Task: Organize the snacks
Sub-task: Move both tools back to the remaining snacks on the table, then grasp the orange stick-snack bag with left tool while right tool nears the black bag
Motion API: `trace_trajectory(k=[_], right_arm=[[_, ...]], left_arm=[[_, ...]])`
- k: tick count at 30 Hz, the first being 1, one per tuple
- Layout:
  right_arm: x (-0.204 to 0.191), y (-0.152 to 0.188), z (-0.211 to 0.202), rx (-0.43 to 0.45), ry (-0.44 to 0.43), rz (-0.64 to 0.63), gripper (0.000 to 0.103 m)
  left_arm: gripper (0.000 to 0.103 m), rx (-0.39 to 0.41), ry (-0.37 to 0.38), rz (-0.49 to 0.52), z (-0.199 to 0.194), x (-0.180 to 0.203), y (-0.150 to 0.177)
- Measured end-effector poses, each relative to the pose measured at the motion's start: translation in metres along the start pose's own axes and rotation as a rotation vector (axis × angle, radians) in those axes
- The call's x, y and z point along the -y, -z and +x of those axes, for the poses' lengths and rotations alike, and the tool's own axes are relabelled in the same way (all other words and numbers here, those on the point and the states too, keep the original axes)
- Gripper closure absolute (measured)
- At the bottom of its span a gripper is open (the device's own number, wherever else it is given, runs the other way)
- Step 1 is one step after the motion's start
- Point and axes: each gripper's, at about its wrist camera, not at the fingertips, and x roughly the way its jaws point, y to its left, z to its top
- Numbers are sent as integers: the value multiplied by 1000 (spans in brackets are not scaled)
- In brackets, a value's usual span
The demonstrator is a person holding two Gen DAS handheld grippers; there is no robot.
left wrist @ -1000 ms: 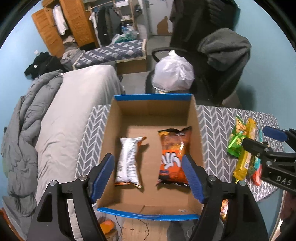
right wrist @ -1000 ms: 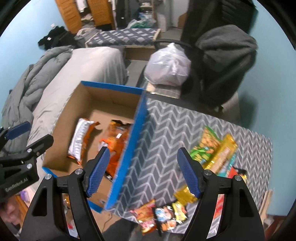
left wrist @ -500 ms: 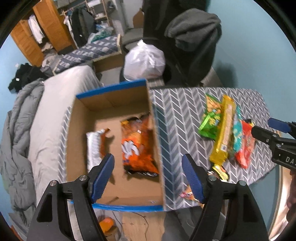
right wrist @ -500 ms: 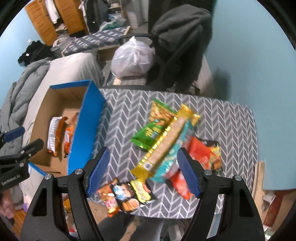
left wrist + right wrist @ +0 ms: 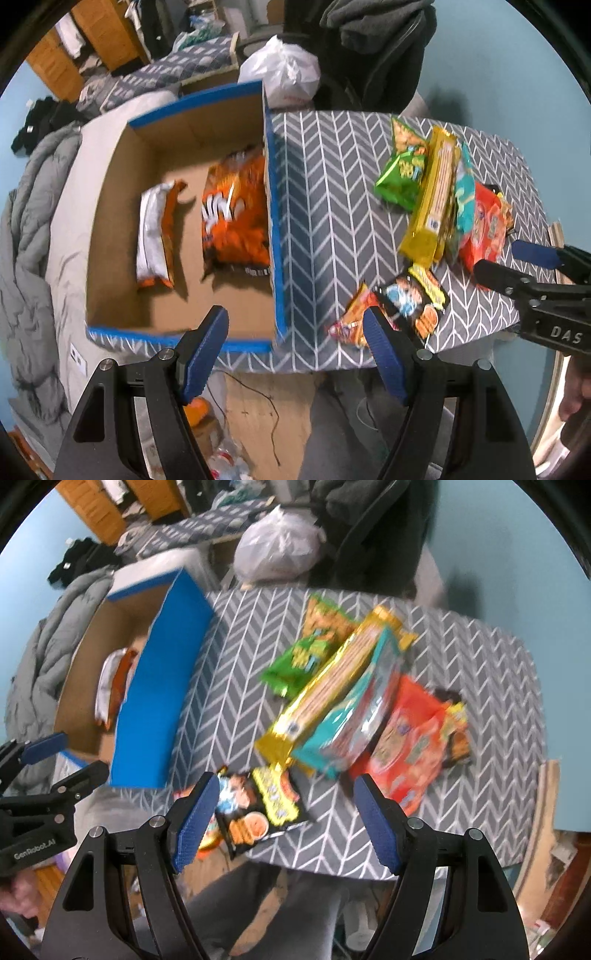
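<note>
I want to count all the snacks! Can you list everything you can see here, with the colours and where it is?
cardboard box: one, brown with blue edges, left end of table
orange chip bag: one, orange, inside box
white snack bag: one, white and orange, inside box beside the orange one
green snack bag: one, green, on table
long yellow packet: one, yellow, lying over the pile
teal packet: one, teal, under the yellow one
red packet: one, red-orange, right of pile
small black packet: one, black and yellow, near table edge
table: one, grey zigzag cloth
white plastic bag: one, behind table
left gripper: open, empty
right gripper: open, empty
</note>
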Motion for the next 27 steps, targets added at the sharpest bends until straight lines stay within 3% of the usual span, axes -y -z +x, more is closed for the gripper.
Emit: trace_trajectory(k=[17, 27], right_arm=[[-30, 25, 63, -112, -44, -141, 21], [-34, 31, 100, -151, -10, -183, 21]], left_arm=[[26, -79, -48, -102, 31, 5, 44], [26, -132, -6, -195, 56, 10, 56]])
